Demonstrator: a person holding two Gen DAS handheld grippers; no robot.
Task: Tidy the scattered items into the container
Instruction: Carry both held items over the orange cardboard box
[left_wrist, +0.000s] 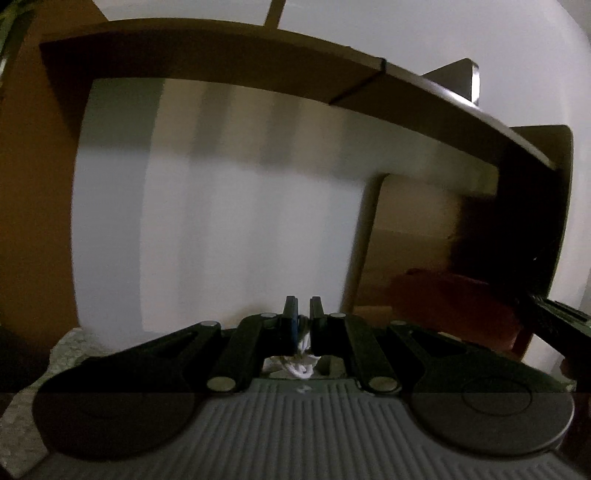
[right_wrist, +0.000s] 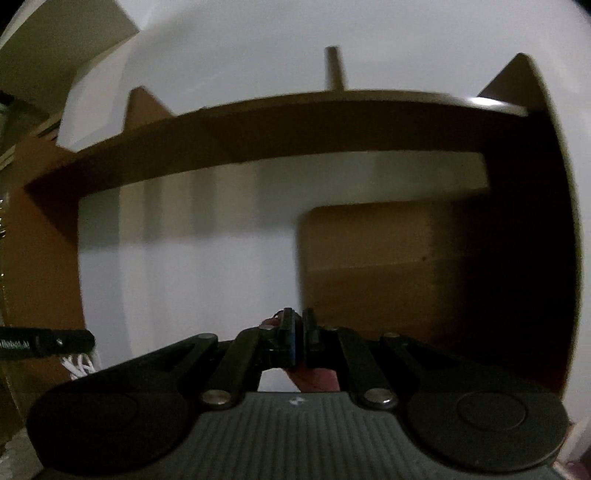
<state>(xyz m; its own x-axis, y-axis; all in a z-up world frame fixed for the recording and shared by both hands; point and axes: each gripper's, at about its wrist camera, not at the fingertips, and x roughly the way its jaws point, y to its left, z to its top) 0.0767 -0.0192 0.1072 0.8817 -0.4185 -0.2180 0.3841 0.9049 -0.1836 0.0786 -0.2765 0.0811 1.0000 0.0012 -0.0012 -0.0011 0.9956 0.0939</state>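
Note:
My left gripper (left_wrist: 303, 314) is shut on a white cable (left_wrist: 303, 363), whose coils hang below the fingers. My right gripper (right_wrist: 298, 325) is shut on a dark red object (right_wrist: 314, 380) that shows below the fingers. In the left wrist view the same red object (left_wrist: 454, 306) shows at the right, held by the right gripper (left_wrist: 554, 317). In the right wrist view the left gripper's finger (right_wrist: 48, 341) enters at the left with the white cable (right_wrist: 79, 363) hanging under it. A cardboard box (left_wrist: 406, 240) stands ahead on the right; it also shows in the right wrist view (right_wrist: 369, 266).
A brown shelf or desk frame (left_wrist: 221, 55) arches overhead against a white wall (left_wrist: 221, 221). A speckled stone surface (left_wrist: 26, 417) lies at the lower left. The scene is dim and blurred.

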